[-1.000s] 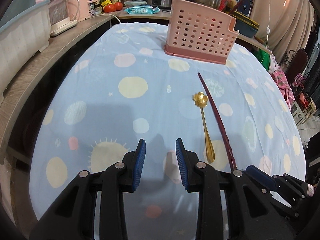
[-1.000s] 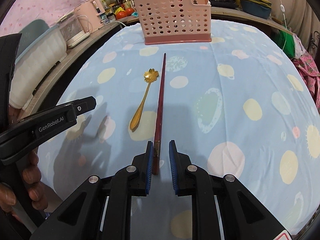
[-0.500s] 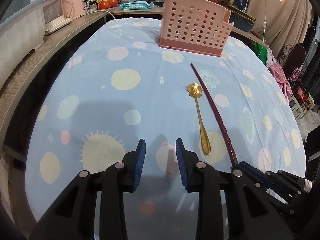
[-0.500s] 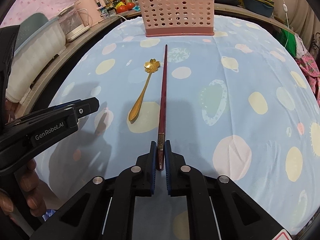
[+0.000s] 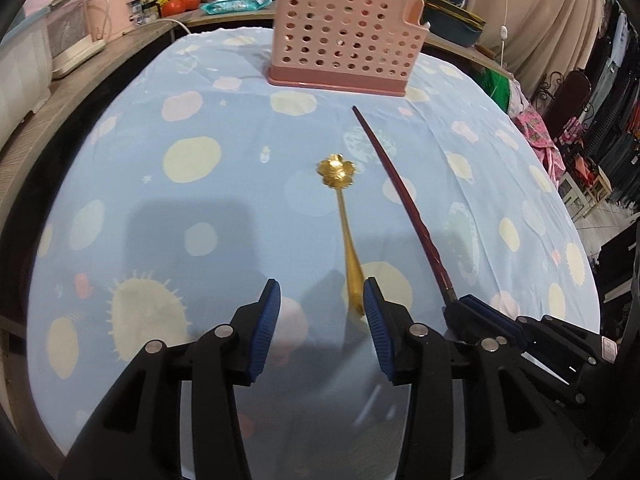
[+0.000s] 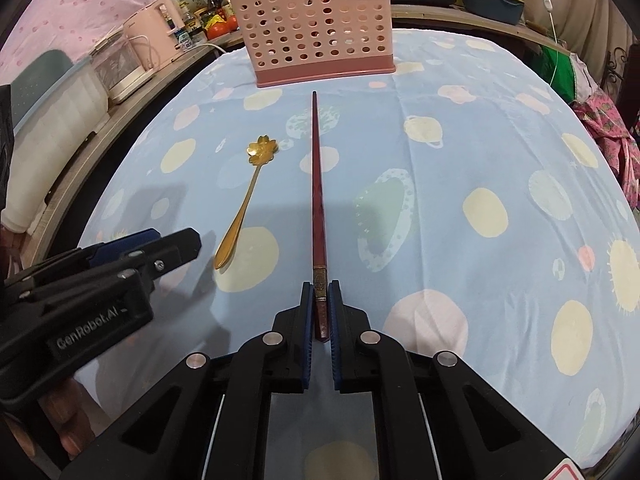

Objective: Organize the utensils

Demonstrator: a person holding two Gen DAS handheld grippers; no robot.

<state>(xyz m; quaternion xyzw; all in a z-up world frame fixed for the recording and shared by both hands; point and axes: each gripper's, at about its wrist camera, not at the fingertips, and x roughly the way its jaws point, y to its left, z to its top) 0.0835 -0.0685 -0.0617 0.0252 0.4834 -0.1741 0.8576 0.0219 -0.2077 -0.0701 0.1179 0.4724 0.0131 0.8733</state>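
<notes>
Right gripper [image 6: 320,308] clamps the chopstick [image 6: 317,184]; left gripper [image 5: 320,312] gapes around the spoon [image 5: 344,232] handle, seemingly untouched.

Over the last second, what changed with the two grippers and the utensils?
The right gripper shut its fingers on the thick end of the dark red chopstick; a second ago they stood apart around it. The left gripper opened wider and slid right, so the gold spoon handle end now lies between its fingers. Spoon, chopstick and pink utensil basket lie where they did.
</notes>
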